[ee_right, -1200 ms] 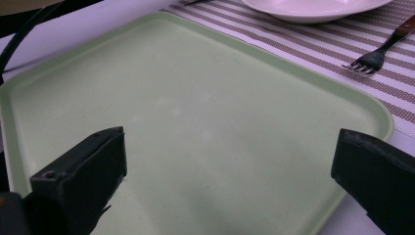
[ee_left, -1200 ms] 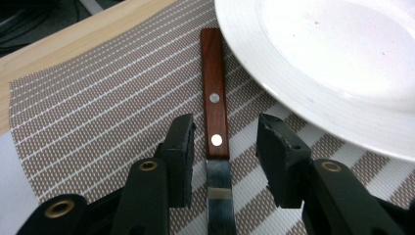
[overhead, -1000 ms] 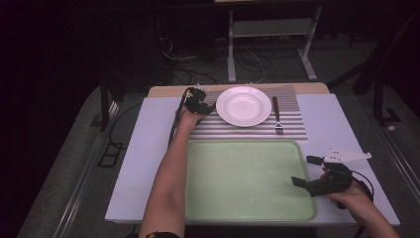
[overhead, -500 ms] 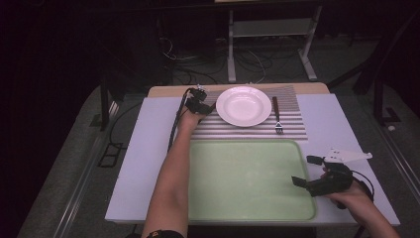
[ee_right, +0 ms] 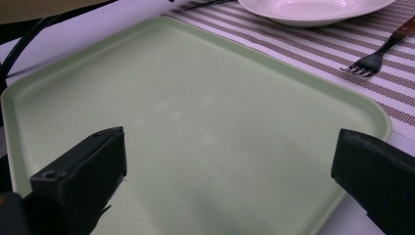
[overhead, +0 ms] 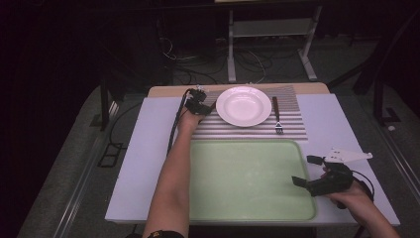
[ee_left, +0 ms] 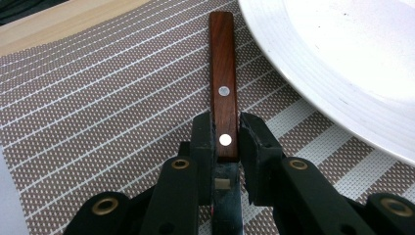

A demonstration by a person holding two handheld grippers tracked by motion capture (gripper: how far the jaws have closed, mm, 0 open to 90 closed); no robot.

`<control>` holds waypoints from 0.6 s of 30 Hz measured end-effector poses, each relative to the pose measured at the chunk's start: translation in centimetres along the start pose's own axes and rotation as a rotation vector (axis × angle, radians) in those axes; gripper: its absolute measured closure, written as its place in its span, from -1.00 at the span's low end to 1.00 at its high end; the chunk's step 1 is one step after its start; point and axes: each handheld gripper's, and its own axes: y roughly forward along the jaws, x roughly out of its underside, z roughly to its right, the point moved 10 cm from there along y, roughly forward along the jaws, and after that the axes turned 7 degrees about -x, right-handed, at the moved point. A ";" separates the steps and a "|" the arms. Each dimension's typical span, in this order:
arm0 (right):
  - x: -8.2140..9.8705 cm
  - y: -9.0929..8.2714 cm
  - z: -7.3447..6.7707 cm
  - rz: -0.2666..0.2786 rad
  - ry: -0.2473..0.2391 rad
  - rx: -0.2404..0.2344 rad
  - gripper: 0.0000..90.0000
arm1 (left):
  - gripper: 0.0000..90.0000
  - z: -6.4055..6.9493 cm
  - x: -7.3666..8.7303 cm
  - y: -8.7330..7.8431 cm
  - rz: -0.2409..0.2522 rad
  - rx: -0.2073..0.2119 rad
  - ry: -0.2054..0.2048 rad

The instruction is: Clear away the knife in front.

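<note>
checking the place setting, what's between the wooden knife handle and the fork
The white plate lies between the knife handle and the fork on the striped placemat, in the high view.

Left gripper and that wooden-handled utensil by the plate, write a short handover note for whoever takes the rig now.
Left gripper: jaws have just been closing, now pinching the wooden handle, which lies on the striped placemat left of the white plate.
Right gripper: open, holding nothing, over the right edge of the green tray.
Fork lies right of the plate.
Done: handle gripped.
Left: lifting it; nothing is on the tray yet.
</note>
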 end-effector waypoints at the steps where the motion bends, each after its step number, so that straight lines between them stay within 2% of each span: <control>1: 0.0 0.0 0.0 0.001 0.000 0.000 -1.00 | 0.70 0.0 0.0 0.0 0.000 0.000 -0.001; 18: 0.0 0.0 0.1 0.004 0.004 -0.001 -1.00 | 0.72 -0.2 0.0 -0.2 -0.008 0.003 -0.014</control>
